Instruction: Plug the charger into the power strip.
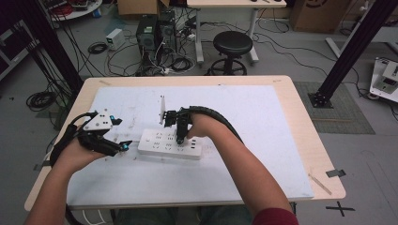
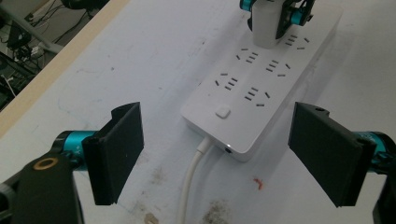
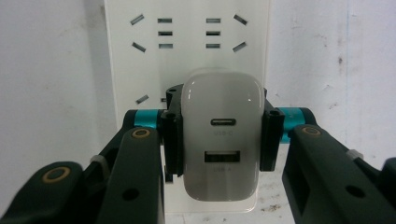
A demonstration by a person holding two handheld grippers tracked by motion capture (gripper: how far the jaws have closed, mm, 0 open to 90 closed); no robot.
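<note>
A white power strip [image 1: 159, 143] lies on the white mat, its cable [image 2: 191, 182] leaving the end nearest my left gripper. My left gripper [image 1: 123, 146] sits just off that end, open, with the strip's switch end between and beyond its pads [image 2: 119, 154]. My right gripper [image 1: 180, 137] points down at the strip's far part and is shut on a white USB charger [image 3: 222, 140]. The charger [image 2: 266, 25] stands upright on the strip [image 2: 261, 79] over a socket. Its prongs are hidden. Free sockets [image 3: 187, 32] lie beyond it.
The white mat [image 1: 244, 122] covers most of the wooden table [image 1: 305, 126]. A small red stain [image 2: 258, 183] marks the mat near the strip's cable end. A black stool [image 1: 232, 44] and tangled floor cables [image 1: 173, 61] lie beyond the far edge.
</note>
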